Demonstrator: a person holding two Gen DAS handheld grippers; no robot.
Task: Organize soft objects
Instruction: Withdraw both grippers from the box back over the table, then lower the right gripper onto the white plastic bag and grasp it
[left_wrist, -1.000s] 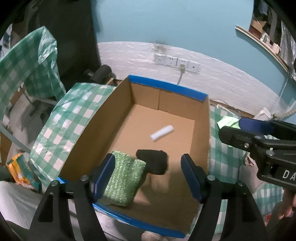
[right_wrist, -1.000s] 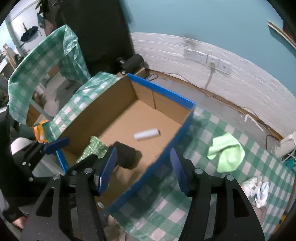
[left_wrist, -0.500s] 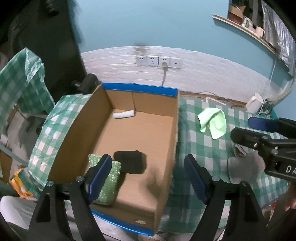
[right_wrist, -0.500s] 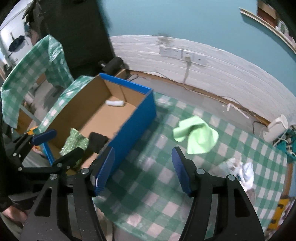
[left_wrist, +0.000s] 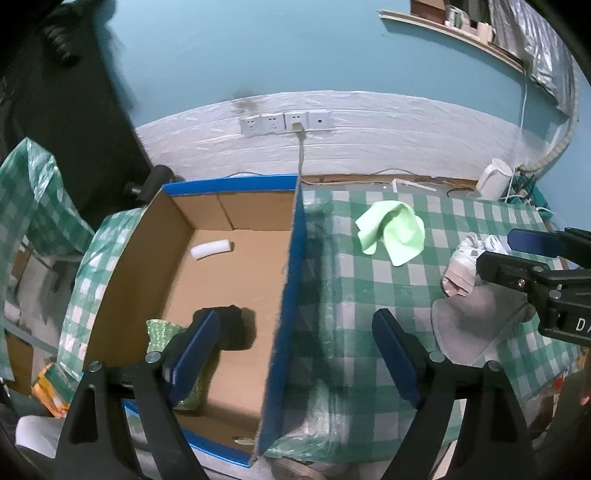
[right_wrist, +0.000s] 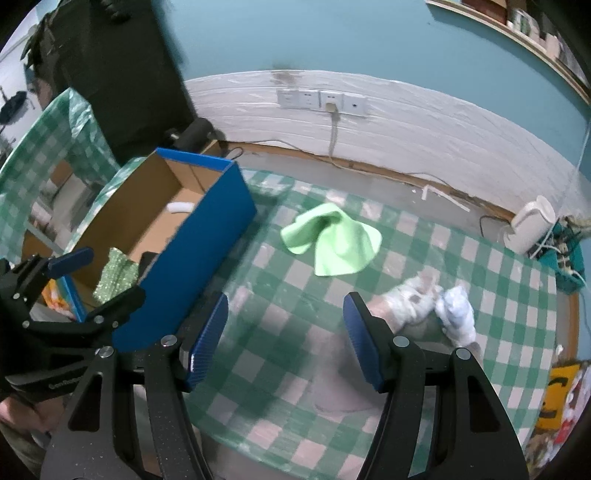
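Teal wall with a white lower band and a row of sockets (left_wrist: 284, 122) behind a table under a green-checked tablecloth (right_wrist: 280, 280). Cardboard box (left_wrist: 236, 214) with blue outer walls sits at the tabletop's left end. Inside it: white roll (left_wrist: 210, 249) near the far wall, black soft item (left_wrist: 231, 326) and green sparkly sponge (left_wrist: 162, 332) side by side at the near-left corner. Light green cloth (right_wrist: 330, 240) lies crumpled on the tabletop toward the far edge, right of the box, well apart from it. Grey cloth (left_wrist: 469, 328) lies flat near the right edge, with a crumpled plastic-wrapped bundle (right_wrist: 413, 299) and a white-blue bundle (right_wrist: 456, 315) just behind it, touching each other. White kettle (right_wrist: 530, 223) at the far right corner.

Left gripper (left_wrist: 295, 354) hangs over the box's right wall, jaws spread wide, holding nothing. Right gripper (right_wrist: 286, 336) hangs above the tabletop's middle, jaws also spread, empty, the grey cloth partly under its right finger. Motion blur on the tablecloth.
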